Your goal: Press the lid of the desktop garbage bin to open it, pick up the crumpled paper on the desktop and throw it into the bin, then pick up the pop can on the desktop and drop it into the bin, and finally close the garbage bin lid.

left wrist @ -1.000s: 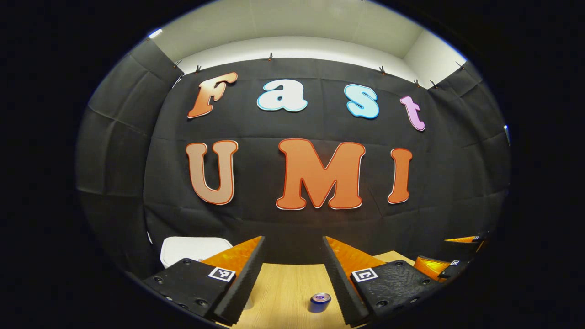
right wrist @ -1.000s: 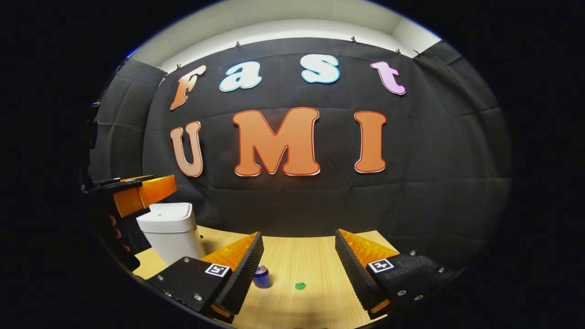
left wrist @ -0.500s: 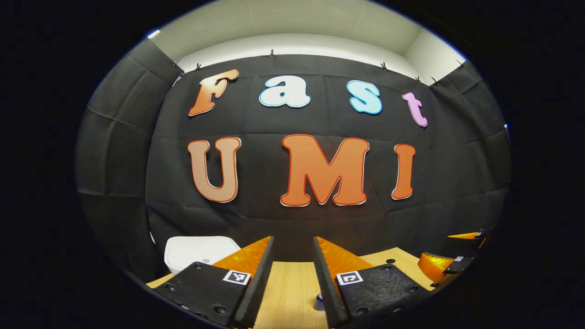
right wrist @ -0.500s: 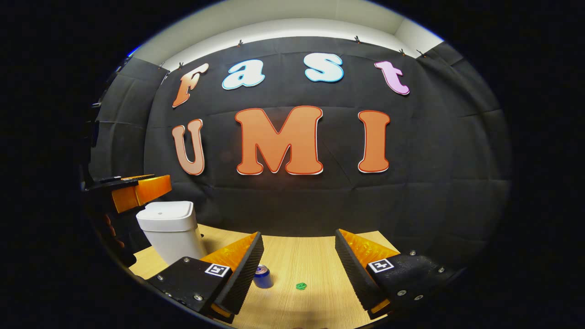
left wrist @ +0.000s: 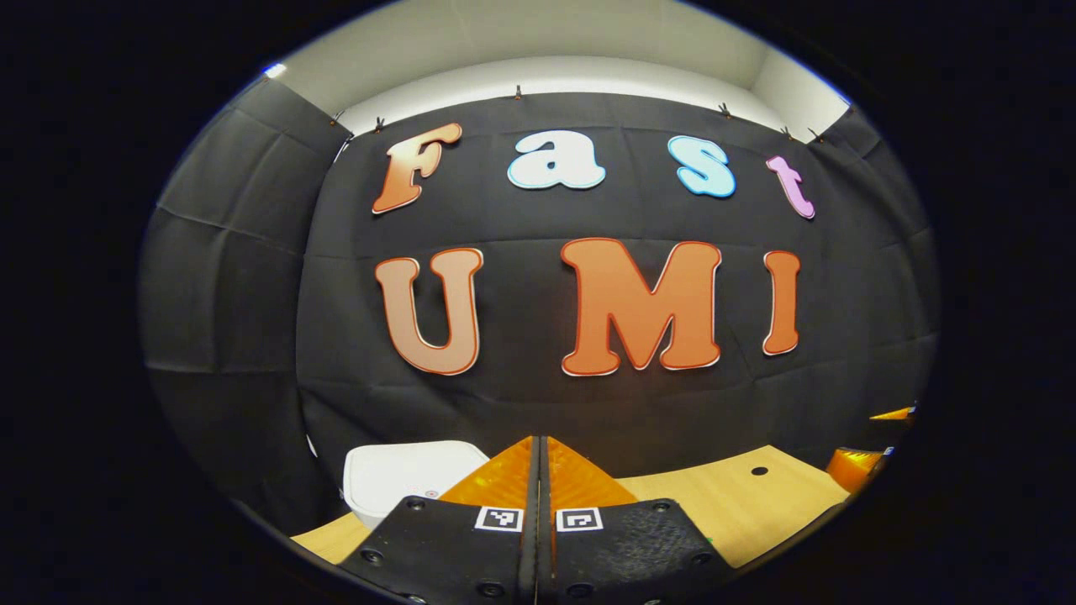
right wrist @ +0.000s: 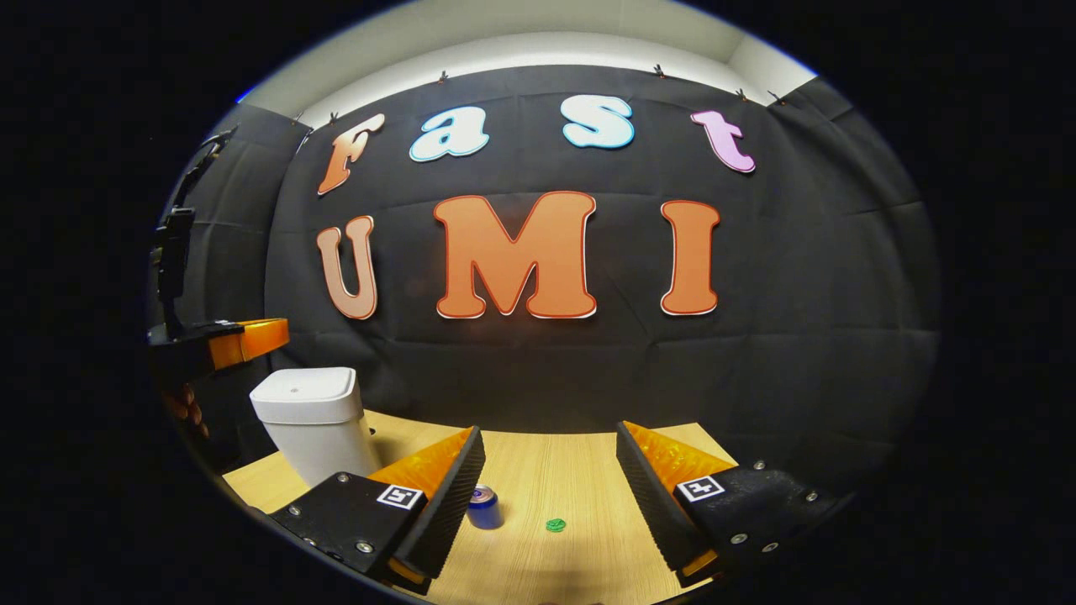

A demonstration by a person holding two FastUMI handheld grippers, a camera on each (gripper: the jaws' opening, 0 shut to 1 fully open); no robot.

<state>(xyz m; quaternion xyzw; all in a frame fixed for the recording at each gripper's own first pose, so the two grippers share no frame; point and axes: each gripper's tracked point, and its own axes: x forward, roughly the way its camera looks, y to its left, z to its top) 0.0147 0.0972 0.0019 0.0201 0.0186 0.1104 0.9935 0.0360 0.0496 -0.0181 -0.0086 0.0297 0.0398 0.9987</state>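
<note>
Blue pop can [right wrist: 483,508] sits in the right gripper view.

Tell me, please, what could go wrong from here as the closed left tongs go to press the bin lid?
1. The left tongs are beside the white bin's lid, not over it; an off-centre press might tip the bin or fail to open it.
2. The pop can stands near the bin, so a sliding bin could knock it.
3. The small green item may be hard to grip.
</note>
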